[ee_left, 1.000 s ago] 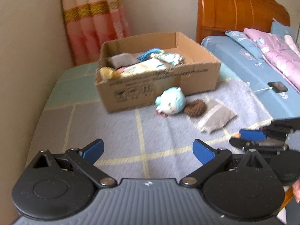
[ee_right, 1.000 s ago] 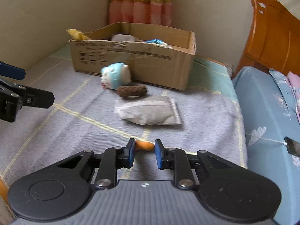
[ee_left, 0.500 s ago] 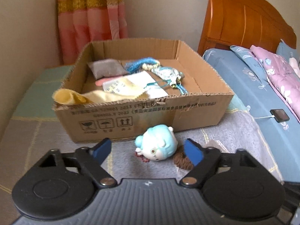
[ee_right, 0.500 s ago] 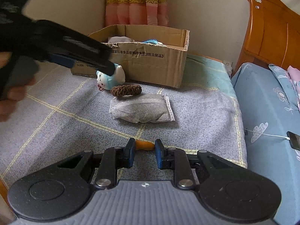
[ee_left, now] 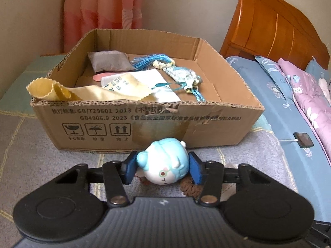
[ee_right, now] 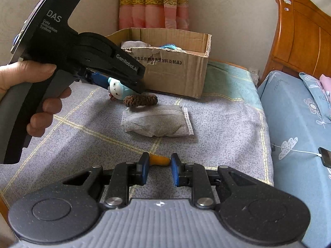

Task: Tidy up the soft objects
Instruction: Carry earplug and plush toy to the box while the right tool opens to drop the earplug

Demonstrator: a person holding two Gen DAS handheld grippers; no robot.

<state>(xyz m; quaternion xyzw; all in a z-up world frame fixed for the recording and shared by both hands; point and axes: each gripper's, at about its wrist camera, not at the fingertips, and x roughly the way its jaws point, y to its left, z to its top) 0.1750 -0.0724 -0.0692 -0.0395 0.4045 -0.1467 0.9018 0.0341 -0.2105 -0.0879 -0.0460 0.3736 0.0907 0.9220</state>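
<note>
My left gripper (ee_left: 162, 170) is shut on a round blue-and-white plush toy (ee_left: 164, 163), its blue pads pressing both sides, just in front of the open cardboard box (ee_left: 144, 122). In the right wrist view the toy (ee_right: 118, 87) sits under the left gripper beside a brown knitted ring (ee_right: 140, 100) and a grey fabric pouch (ee_right: 158, 122) on the blanket. My right gripper (ee_right: 158, 166) hovers low, partly closed around nothing, with a small orange object (ee_right: 159, 159) lying just beyond its fingertips.
The box holds a yellow cloth (ee_left: 68, 92), a grey pouch (ee_left: 109, 62), white packets and a blue tasselled sachet (ee_left: 180, 75). A bed with blue sheet (ee_left: 289, 111), a phone (ee_left: 304, 139) on a cable and wooden headboard (ee_left: 275, 24) lies right. Curtain and wall stand behind.
My left gripper moved forward to the blue plush toy and closed its pads on it. My right gripper stayed in place over the orange object.
</note>
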